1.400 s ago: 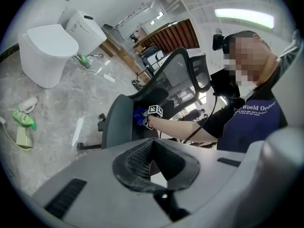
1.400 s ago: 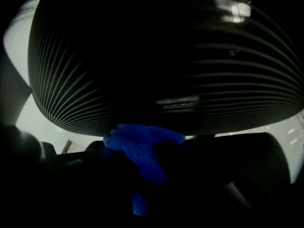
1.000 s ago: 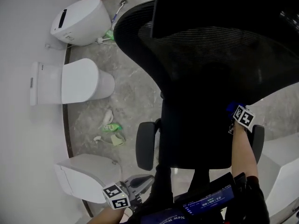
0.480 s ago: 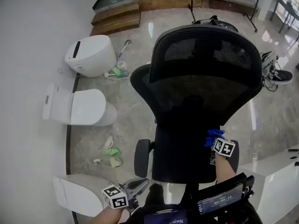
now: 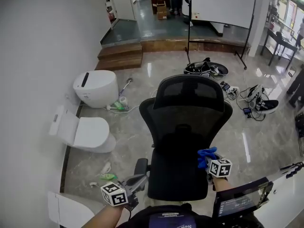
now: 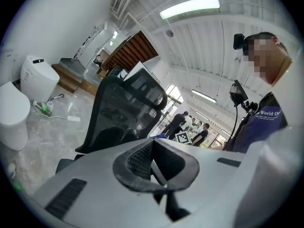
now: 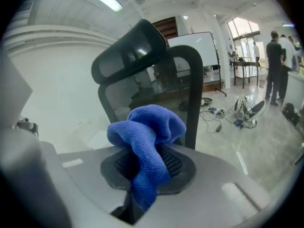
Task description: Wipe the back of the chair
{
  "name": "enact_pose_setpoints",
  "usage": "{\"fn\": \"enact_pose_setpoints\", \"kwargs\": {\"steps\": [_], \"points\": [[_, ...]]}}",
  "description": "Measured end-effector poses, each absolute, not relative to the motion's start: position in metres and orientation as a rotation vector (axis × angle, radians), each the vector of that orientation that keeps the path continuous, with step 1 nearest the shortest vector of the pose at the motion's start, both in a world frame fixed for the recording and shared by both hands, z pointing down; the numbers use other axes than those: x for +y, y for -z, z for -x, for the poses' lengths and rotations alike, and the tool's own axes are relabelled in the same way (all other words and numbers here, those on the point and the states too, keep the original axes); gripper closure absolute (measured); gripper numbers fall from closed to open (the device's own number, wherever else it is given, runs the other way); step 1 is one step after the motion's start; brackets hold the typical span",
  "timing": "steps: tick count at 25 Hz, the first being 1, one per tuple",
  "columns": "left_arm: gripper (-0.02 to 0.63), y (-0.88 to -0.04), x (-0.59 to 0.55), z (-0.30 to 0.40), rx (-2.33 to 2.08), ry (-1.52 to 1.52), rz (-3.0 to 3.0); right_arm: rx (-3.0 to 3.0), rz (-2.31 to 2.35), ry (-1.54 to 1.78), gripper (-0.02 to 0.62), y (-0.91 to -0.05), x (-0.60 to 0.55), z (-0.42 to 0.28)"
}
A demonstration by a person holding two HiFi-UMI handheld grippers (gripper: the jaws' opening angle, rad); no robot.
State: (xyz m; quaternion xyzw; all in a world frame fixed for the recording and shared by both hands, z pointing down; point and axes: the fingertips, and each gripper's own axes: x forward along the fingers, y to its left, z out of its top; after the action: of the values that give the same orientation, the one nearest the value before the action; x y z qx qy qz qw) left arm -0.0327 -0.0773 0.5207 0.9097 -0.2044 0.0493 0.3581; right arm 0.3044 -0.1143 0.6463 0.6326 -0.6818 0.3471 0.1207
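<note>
A black mesh office chair (image 5: 187,127) stands before me with its back toward me; it also fills the left gripper view (image 6: 121,110) and right gripper view (image 7: 142,61). My right gripper (image 5: 210,163) is shut on a bunched blue cloth (image 5: 205,156), held at the lower right edge of the chair back. In the right gripper view the blue cloth (image 7: 145,144) sticks up from between the jaws. My left gripper (image 5: 133,186) hangs low at the chair's left, by the armrest (image 5: 140,166); its jaws are closed together with nothing in them.
Three white toilets (image 5: 95,88) (image 5: 80,132) (image 5: 66,208) line the left wall, with bottles and litter (image 5: 107,175) on the marble floor. Cables, shoes and a bowl (image 5: 206,69) lie beyond the chair. A whiteboard stand (image 5: 221,6), wooden steps (image 5: 121,56); white counter (image 5: 280,194) at right.
The head view has pulled back and up, so the whole chair and room show now. The right gripper with the cloth has shifted left and down along the chair back's lower right edge.
</note>
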Motion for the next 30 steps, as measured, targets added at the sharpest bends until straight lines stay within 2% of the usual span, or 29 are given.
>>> {"fn": "enact_pose_setpoints", "kwargs": {"steps": [7, 14, 21, 30], "points": [[0.603, -0.423, -0.089, 0.023, -0.51, 0.043, -2.495, -2.192, -1.833, -0.759, 0.529, -0.507, -0.079, -0.279], [0.603, -0.342, -0.076, 0.034, -0.545, 0.197, -2.598, -2.313, -1.812, -0.545, 0.529, -0.407, -0.033, -0.261], [0.603, -0.321, -0.074, 0.027, -0.566, 0.207, -2.638, -2.403, -1.873, -0.453, 0.529, -0.359, -0.008, -0.271], [0.603, -0.328, -0.078, 0.02, -0.557, 0.184, -2.643, -2.439, -1.848, -0.359, 0.534, -0.345, -0.01, -0.262]]}}
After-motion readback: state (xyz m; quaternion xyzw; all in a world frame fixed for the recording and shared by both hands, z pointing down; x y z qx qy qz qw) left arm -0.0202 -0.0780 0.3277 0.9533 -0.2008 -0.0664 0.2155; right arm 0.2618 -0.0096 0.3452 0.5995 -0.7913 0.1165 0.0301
